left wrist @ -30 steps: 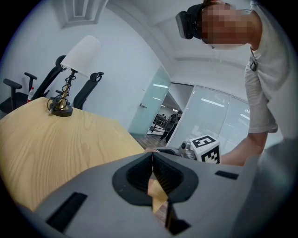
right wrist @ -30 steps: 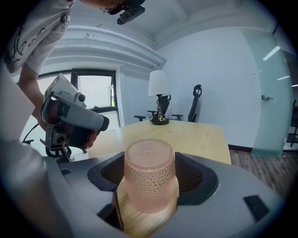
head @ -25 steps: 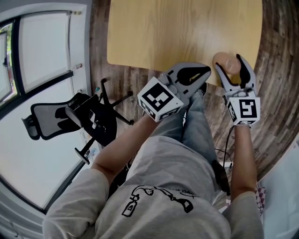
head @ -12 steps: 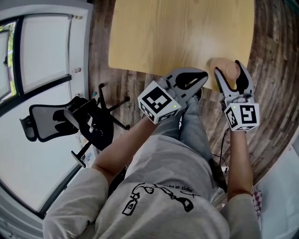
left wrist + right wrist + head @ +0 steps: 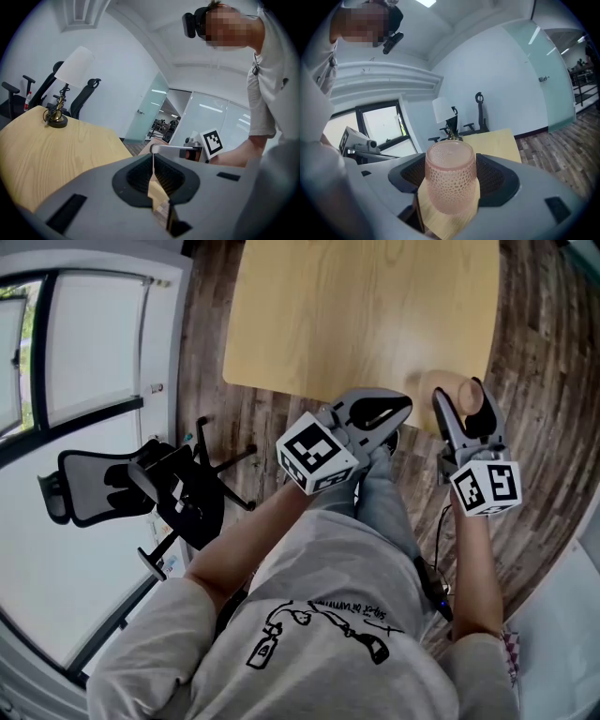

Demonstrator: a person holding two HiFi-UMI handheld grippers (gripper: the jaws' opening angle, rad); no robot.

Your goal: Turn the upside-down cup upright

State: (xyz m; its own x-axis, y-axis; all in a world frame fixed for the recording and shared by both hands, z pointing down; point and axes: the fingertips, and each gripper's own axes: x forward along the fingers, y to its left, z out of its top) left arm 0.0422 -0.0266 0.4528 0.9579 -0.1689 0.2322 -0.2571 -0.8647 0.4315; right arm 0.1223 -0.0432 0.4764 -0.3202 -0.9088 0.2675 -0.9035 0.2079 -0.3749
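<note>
A pink dimpled glass cup point(image 5: 450, 176) stands base-up between the jaws of my right gripper point(image 5: 451, 187), whose black pads sit against both its sides. In the head view the cup point(image 5: 459, 388) is over the near right corner of the wooden table point(image 5: 356, 315), with my right gripper point(image 5: 463, 396) shut on it. Whether the cup still touches the wood is not clear. My left gripper point(image 5: 401, 405) is shut and empty, just left of the right one at the table's near edge. In the left gripper view its jaws point(image 5: 153, 161) meet with nothing between them.
A table lamp point(image 5: 65, 89) with a white shade stands at the far end of the table. A black office chair point(image 5: 141, 484) is on the wooden floor to the left, beside the window. More chairs point(image 5: 84, 96) stand behind the table. The person's legs are under the near edge.
Both grippers have come up towards the camera. The right one has rolled a little with the cup between its jaws. The left gripper stays shut.
</note>
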